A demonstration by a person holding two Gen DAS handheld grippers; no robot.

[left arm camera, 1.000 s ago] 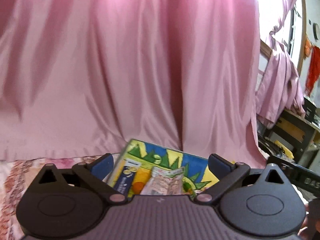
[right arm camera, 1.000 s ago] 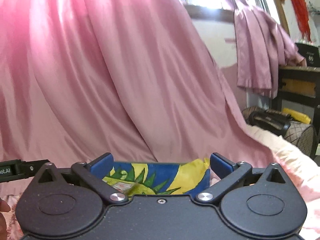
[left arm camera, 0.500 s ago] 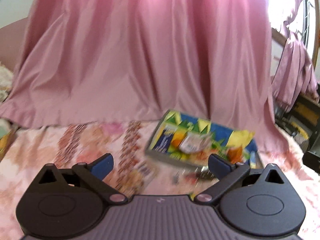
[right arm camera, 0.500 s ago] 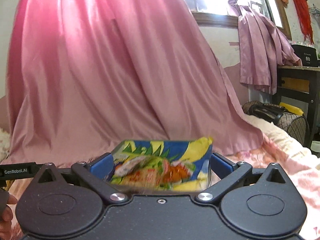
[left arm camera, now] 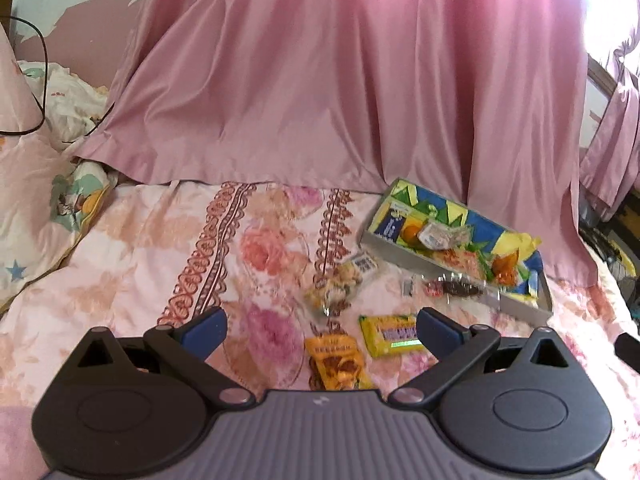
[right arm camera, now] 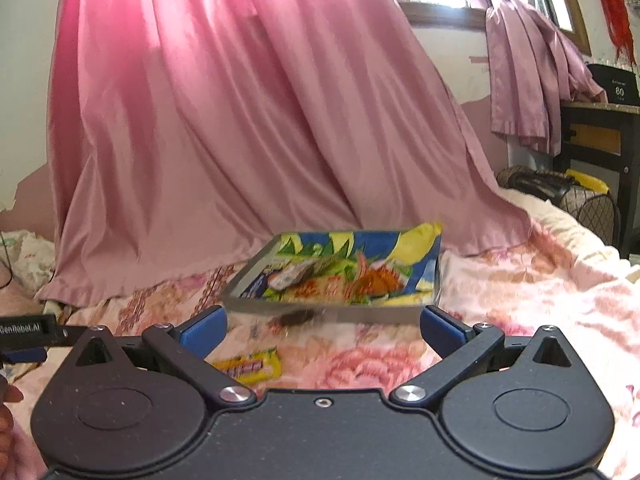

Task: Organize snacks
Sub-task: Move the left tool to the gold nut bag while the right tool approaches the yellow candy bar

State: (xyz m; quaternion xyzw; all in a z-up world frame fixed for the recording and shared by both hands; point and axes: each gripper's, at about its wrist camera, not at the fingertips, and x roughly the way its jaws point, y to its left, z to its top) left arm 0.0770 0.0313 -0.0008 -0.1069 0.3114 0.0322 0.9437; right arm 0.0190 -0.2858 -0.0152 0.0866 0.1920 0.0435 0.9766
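Partly done — several snacks sit in the tray [left arm camera: 460,266]; four packets [left arm camera: 390,334] remain on the bed [left arm camera: 140,260]. Both jaws wide, empty.

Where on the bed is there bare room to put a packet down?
The bedspread left of the loose snacks is bare, from the pink curtain toward the left gripper. In the right wrist view the patch right of the tray is bare too. It is crowded in front of the tray: yellow bar, orange packet, clear bag.
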